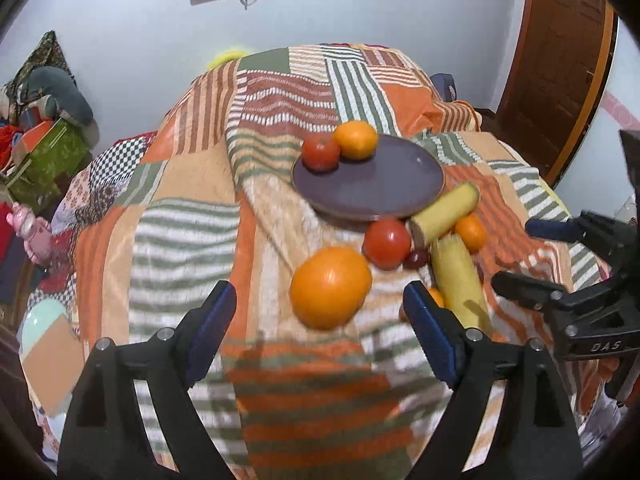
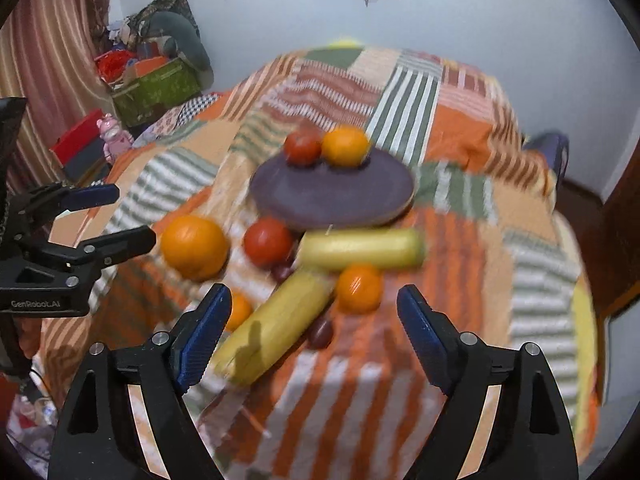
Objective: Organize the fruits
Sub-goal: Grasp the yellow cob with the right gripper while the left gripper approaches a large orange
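A purple plate (image 1: 384, 184) (image 2: 332, 196) sits on a patchwork cloth and holds a red tomato (image 1: 320, 153) (image 2: 303, 147) and an orange (image 1: 356, 140) (image 2: 345, 146). In front of it lie a large orange (image 1: 330, 287) (image 2: 195, 247), a tomato (image 1: 386, 243) (image 2: 267, 241), two yellow corn-like cylinders (image 1: 445, 212) (image 2: 276, 326), small oranges (image 1: 471, 233) (image 2: 359, 288) and dark grapes (image 1: 416, 259) (image 2: 320, 333). My left gripper (image 1: 320, 312) is open and empty, just short of the large orange. My right gripper (image 2: 314, 312) is open and empty over the near cylinder.
The cloth-covered table (image 1: 192, 240) drops off at its edges. A green box (image 2: 160, 88) with clutter and a pink toy (image 2: 114, 136) stand at the left. A wooden door (image 1: 560, 60) is at the right.
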The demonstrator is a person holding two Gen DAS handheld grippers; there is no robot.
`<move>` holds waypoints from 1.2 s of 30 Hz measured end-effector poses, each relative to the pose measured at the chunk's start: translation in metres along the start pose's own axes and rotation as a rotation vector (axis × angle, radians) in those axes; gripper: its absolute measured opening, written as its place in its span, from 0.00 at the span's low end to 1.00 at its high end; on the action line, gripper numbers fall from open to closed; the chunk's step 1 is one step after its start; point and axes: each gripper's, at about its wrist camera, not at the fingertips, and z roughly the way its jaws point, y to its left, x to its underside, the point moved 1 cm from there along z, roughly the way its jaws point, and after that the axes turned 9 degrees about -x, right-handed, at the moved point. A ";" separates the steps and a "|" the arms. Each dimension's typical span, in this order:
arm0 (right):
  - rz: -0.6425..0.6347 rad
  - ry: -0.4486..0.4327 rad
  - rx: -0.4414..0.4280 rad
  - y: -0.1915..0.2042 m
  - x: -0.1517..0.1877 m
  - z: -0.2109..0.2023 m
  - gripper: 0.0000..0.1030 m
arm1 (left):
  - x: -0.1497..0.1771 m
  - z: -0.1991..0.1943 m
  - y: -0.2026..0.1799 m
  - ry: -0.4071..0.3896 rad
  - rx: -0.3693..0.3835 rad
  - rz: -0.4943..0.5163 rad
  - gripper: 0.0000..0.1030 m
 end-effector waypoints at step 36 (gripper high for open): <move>0.018 -0.003 0.042 -0.019 0.024 -0.046 0.32 | 0.028 0.026 0.004 0.046 -0.017 -0.043 0.84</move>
